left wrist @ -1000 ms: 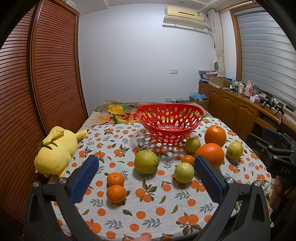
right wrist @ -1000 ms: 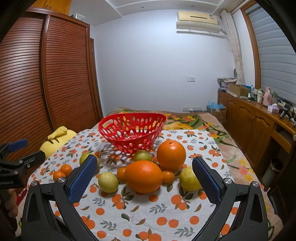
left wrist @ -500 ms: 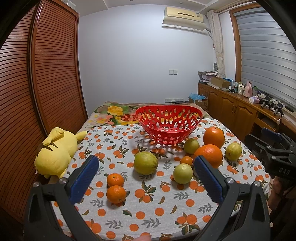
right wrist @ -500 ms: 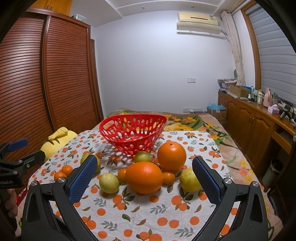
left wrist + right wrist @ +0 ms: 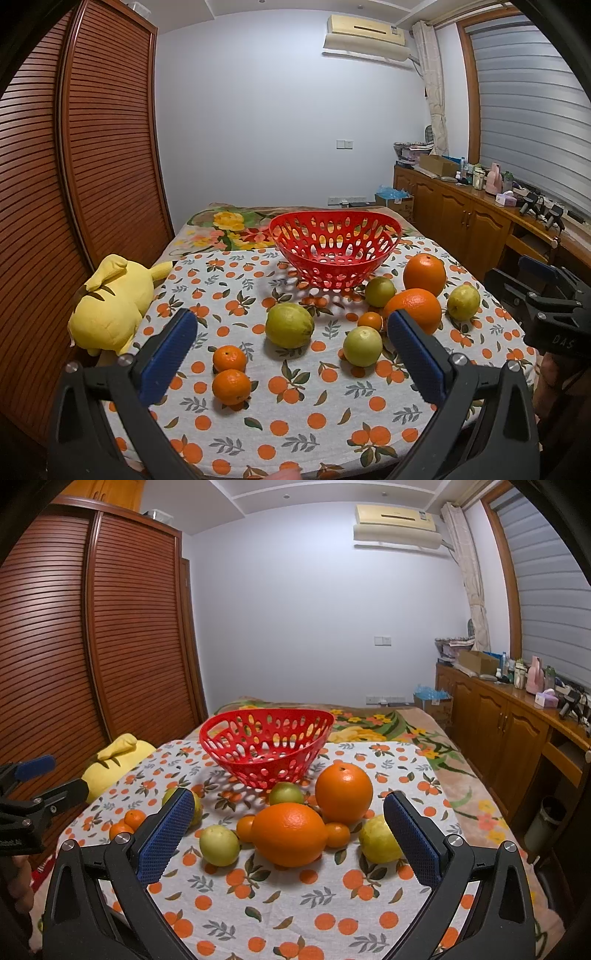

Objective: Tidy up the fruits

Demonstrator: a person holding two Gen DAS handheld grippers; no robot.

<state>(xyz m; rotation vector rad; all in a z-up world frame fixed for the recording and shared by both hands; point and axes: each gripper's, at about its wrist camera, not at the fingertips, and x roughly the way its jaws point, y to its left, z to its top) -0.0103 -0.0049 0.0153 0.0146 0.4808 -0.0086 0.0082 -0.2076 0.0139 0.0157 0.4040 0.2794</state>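
Both grippers gape empty above fruit beside red basket (image 5: 266, 746)

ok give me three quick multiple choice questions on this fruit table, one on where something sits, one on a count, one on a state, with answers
1. Where is the yellow plush toy?
A. in the basket
B. at the table's left edge
C. on the cabinet

2. How many large oranges lie on the tablecloth?
A. two
B. four
C. none

3. What is the state of the red basket?
A. full of fruit
B. tipped over
C. upright and empty

Answers:
1 B, the toy lies beside the cloth on the left, apart from the fruit.
2 A, the near orange and the far orange are the only big ones.
3 C, only bare holes show inside it, and all fruit sits on the cloth; the left gripper and right gripper are open.
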